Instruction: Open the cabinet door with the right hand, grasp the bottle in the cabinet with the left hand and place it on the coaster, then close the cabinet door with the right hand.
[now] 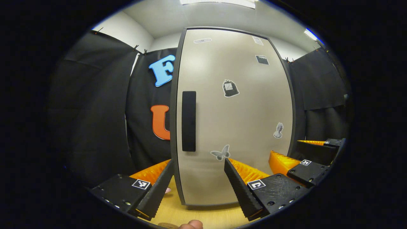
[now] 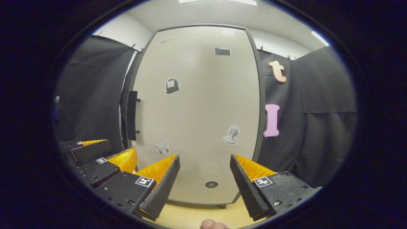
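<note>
Straight ahead of both tongs stands the cabinet, its pale door (image 1: 235, 121) closed flush, so the bottle the task wants is presumably behind it and cannot be seen from either side. The left tongs (image 1: 198, 186) sit spread wide at the bottom of the left gripper view, holding nothing, and the right tongs (image 2: 205, 183) are likewise spread and empty in the right gripper view. By my judgement the first step is only beginning: the door has to be opened with the right hand, and nothing has touched it yet. The dark vertical handle (image 1: 189, 121) runs along the door's left edge, so the next move calls for carrying the right tongs across to that side, straddling the bar and pinching it, then swinging the door out on its far hinge while the left tongs keep clear of its arc. The left gripper view faces the handle nearly head-on as a flat bar, and catches the other gripper low at its right edge; the right gripper view sees the same handle from the side, standing off the door on two small posts, which shows there is room to get a finger behind it. Pale wood of the table (image 2: 190, 216) shows under the cabinet. A small brown disc at the bottom edge of the left gripper view may be the coaster (image 1: 168, 225), though too little of it shows to be sure.
</note>
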Demonstrator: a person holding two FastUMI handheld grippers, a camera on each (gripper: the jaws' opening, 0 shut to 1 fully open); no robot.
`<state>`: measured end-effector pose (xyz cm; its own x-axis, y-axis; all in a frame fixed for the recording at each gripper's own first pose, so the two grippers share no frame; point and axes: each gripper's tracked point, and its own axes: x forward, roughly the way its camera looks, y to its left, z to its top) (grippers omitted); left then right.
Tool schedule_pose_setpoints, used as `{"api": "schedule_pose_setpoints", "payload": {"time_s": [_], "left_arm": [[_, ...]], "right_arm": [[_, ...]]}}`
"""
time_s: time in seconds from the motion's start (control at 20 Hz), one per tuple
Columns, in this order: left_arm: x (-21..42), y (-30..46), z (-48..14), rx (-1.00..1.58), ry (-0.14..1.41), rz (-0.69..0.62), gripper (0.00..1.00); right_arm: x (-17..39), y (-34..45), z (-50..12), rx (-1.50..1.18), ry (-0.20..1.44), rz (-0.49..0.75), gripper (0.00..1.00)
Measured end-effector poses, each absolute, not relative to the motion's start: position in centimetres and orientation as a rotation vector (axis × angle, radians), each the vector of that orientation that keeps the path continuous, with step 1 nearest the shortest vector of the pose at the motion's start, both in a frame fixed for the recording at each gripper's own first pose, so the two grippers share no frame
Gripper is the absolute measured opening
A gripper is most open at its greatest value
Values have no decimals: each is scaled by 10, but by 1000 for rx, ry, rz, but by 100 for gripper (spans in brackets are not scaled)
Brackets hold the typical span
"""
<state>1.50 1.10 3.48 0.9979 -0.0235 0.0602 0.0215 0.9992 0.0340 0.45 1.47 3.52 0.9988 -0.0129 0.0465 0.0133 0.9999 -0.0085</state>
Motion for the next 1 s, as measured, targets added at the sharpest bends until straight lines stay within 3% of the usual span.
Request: {"api": "schedule_pose_setpoints", "payload": {"time_s": [0.4,1.0], "left_arm": [[14,-13,26,11,-41,-119,95],[12,-23,30,-16,-52,-164,95]], "right_arm": [[-9,-6,27,10,-9,-98,99],[-3,-8,39,-21,-33,-78,99]]}}
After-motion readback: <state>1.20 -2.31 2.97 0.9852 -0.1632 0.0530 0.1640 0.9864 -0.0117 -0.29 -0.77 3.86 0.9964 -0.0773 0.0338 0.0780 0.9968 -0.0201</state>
